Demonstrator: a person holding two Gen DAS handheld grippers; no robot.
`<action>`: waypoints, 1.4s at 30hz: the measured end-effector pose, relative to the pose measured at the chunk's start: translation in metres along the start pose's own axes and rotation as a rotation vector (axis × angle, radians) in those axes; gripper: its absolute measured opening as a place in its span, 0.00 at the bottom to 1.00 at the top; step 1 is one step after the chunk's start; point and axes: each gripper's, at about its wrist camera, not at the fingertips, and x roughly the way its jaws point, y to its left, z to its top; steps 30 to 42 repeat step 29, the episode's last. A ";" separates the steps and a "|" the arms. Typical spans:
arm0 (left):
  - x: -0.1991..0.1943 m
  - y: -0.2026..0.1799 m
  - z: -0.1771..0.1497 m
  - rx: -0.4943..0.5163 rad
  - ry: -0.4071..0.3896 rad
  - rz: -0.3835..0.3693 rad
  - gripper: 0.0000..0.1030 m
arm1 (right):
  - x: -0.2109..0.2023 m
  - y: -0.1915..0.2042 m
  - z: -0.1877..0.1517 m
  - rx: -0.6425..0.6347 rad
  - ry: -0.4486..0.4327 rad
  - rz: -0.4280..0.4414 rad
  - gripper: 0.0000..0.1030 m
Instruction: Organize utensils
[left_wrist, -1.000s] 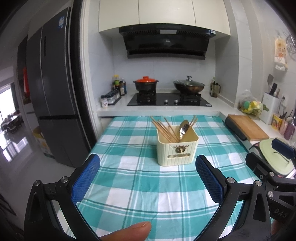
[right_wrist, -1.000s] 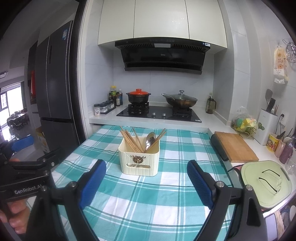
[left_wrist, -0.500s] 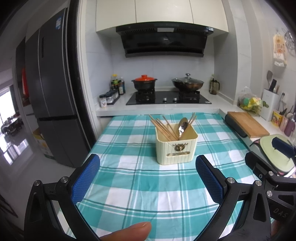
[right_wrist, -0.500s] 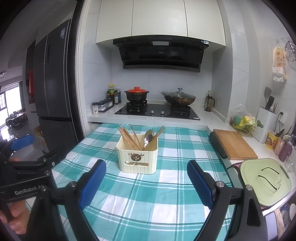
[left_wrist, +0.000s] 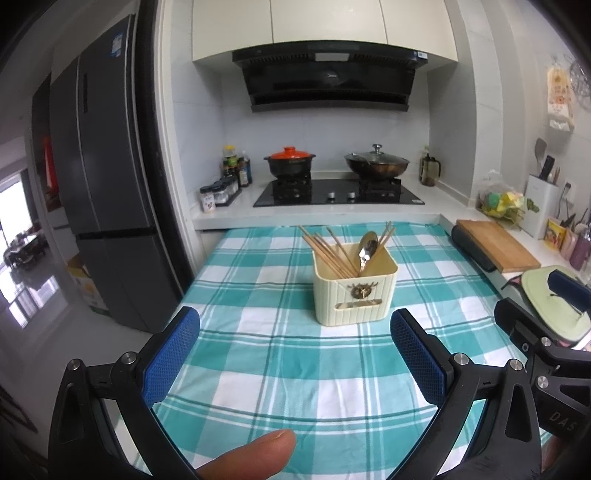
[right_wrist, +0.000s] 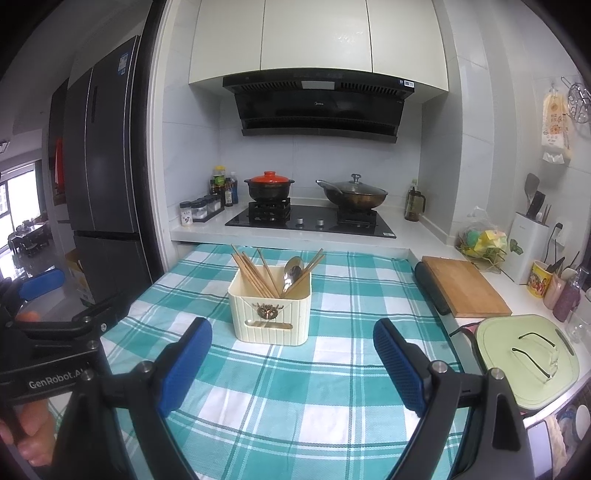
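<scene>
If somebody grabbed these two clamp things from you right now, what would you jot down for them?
Left gripper: open, holding nothing, above the checked tablecloth.
Right gripper: open, holding nothing too.
The cream utensil holder stands upright mid-table, ahead of both grippers, untouched.
Chopsticks and a metal spoon lean mixed together inside it.
Done: nothing that shows.
Left: probably sorting the chopsticks from the spoon; no loose utensils lie on the cloth.

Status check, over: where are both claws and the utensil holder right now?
Left claw open, empty. Right claw open, empty. Utensil holder upright on checked tablecloth, chopsticks and spoon inside. Nothing between claws and holder.
</scene>
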 end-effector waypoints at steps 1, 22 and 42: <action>0.000 0.000 0.000 0.001 0.001 0.000 1.00 | 0.000 0.000 0.000 -0.001 0.000 -0.001 0.88; 0.006 -0.003 -0.004 0.012 0.015 -0.002 1.00 | 0.000 -0.002 -0.003 0.001 0.006 -0.002 0.88; 0.009 0.001 -0.007 -0.012 0.012 -0.007 1.00 | 0.004 -0.005 -0.005 0.002 0.019 0.001 0.88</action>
